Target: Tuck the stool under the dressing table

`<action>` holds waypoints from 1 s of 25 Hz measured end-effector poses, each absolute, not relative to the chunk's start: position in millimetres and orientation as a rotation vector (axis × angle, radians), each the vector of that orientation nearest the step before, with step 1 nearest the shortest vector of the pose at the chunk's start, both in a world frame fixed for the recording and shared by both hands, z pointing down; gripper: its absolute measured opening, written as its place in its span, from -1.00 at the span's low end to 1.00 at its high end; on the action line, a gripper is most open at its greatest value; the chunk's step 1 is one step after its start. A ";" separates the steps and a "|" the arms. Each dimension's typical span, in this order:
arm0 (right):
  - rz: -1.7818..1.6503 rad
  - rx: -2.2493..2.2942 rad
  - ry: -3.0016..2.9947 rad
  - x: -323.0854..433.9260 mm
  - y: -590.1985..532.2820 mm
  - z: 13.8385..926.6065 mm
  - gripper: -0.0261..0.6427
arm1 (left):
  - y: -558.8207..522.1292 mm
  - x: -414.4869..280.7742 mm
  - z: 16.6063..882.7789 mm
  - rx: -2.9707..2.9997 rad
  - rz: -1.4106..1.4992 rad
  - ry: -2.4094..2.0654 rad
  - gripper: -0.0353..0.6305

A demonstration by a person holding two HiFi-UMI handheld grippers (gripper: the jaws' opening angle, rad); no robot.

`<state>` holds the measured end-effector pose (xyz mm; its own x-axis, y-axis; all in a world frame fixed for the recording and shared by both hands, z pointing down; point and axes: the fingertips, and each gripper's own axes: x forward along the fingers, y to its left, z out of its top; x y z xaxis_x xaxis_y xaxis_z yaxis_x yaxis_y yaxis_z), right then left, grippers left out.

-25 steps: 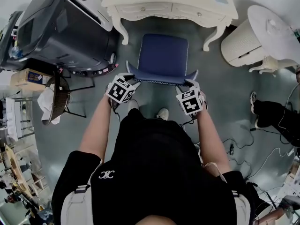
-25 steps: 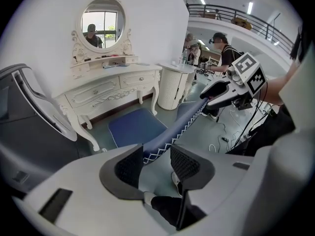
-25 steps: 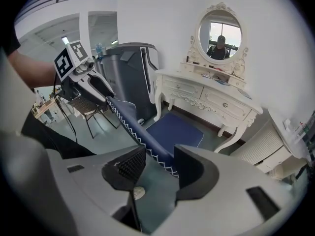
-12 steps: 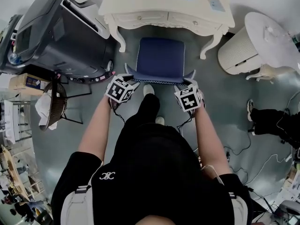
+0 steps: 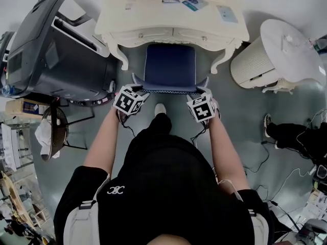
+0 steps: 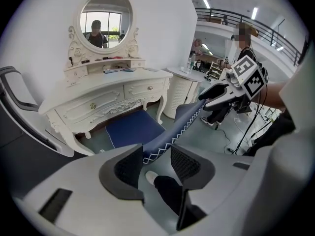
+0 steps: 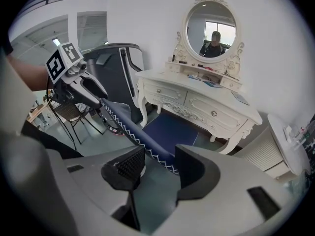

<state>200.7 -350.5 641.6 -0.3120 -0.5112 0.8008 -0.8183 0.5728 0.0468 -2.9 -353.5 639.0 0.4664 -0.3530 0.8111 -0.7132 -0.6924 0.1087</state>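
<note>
The blue stool (image 5: 170,68) stands with the far part of its seat under the cream dressing table (image 5: 168,24). Its raised near rim, trimmed with white zigzag stitching, runs between my two grippers. My left gripper (image 5: 137,88) is shut on the rim's left end, which fills the gap between the pads (image 6: 156,163). My right gripper (image 5: 204,92) is open around the rim's right end; the rim lies against one finger, with a gap to the other pad (image 7: 160,168). Stool seat (image 6: 130,129) and table (image 7: 206,100) lie straight ahead.
A big black machine (image 5: 56,45) stands close on the left of the table. A white wicker drum (image 5: 255,60) stands on the right. A dark wire chair (image 5: 59,124) is at the left. Cables (image 5: 271,157) and another person's legs (image 5: 291,131) are at the right.
The stool has slid forward, its seat now partly under the table. Both grippers moved forward with it, and the person stepped after it.
</note>
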 end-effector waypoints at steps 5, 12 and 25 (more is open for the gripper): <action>0.471 1.082 -1.962 216.5 -400.5 644.4 -0.33 | -398.2 12.0 641.1 2.274 1.113 -0.870 -0.37; 0.453 1.100 -1.945 224.9 -469.3 646.2 -0.32 | -466.9 19.8 641.3 2.274 1.108 -0.853 -0.37; 0.440 1.127 -1.947 222.9 -558.5 643.3 -0.32 | -561.9 18.7 638.2 2.271 1.129 -0.905 -0.37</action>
